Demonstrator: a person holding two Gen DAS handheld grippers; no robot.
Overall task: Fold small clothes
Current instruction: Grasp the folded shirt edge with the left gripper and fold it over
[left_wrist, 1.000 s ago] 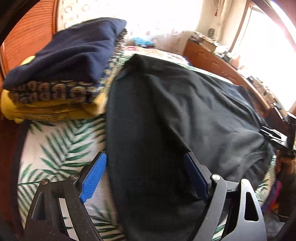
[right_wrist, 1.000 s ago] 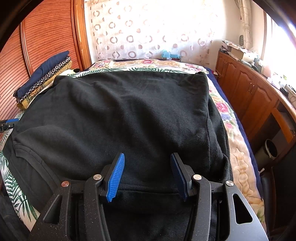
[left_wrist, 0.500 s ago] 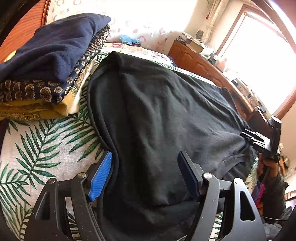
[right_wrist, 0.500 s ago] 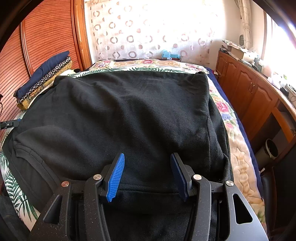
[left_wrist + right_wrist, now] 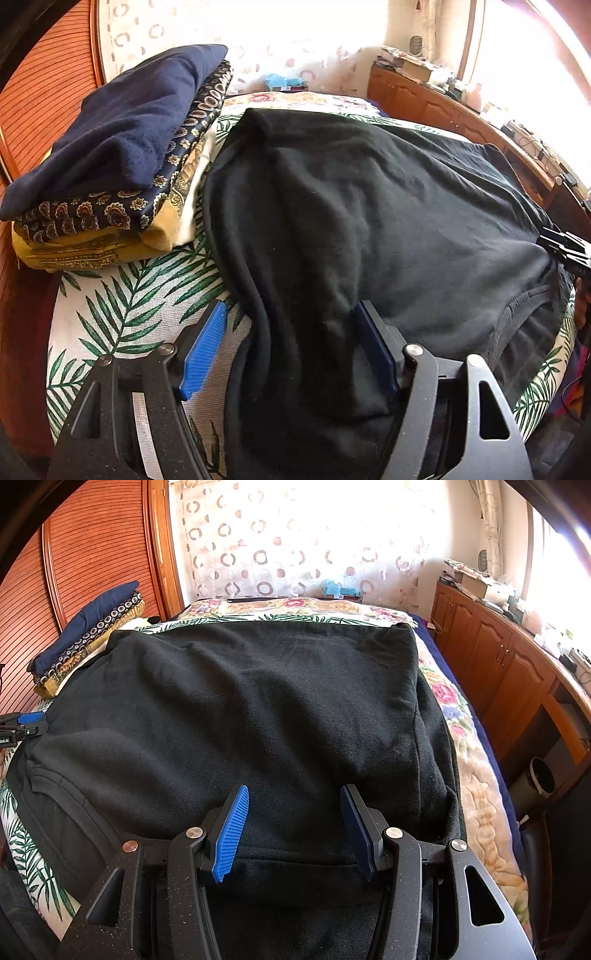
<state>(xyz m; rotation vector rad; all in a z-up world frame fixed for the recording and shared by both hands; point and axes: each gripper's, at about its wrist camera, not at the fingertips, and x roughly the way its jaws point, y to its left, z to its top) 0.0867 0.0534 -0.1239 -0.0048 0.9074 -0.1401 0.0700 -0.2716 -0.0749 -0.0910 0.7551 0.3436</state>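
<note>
Black garment [image 5: 369,229] lies spread across bed [image 5: 122,317], running toward twelve o'clock. Left claw [image 5: 291,350], nearer its side edge, has just been closing, edge fold between jaws, not yet pinched. Right claw [image 5: 293,830] hovers half open, empty.

You see a bed [image 5: 476,775] with a palm-leaf sheet [image 5: 122,314], a circle-patterned curtain [image 5: 295,542] behind it, wooden cabinets [image 5: 495,657] along the right and a bin [image 5: 539,779] below them.
</note>
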